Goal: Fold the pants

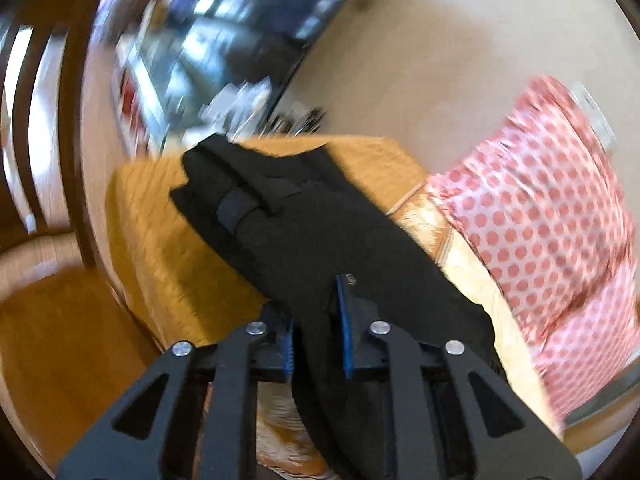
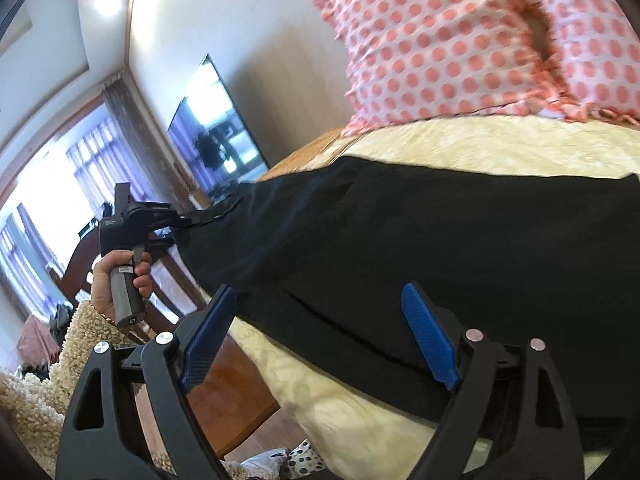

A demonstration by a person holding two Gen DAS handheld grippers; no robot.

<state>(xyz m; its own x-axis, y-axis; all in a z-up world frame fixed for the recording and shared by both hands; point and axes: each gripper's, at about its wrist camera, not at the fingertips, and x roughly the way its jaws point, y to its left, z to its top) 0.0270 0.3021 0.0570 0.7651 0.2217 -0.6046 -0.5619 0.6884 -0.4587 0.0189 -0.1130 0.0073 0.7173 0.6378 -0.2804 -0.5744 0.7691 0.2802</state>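
Observation:
Black pants (image 1: pixel 304 232) lie stretched along a bed; in the right wrist view they (image 2: pixel 440 240) cross the cream bedspread. My left gripper (image 1: pixel 316 320) is shut on the near end of the pants, fabric pinched between its blue pads. In the right wrist view that gripper (image 2: pixel 208 214) holds the far end of the pants, lifted off the bed edge. My right gripper (image 2: pixel 320 336) is open, its blue pads (image 2: pixel 430 336) wide apart just above the pants' near edge, holding nothing.
A pink polka-dot pillow (image 2: pixel 460 40) lies at the head of the bed, beyond the pants. An orange quilt (image 1: pixel 160 240) covers the bed's far end. A wall TV (image 2: pixel 218 128), a wooden chair (image 2: pixel 80 264) and wood floor (image 2: pixel 224 392) lie beside the bed.

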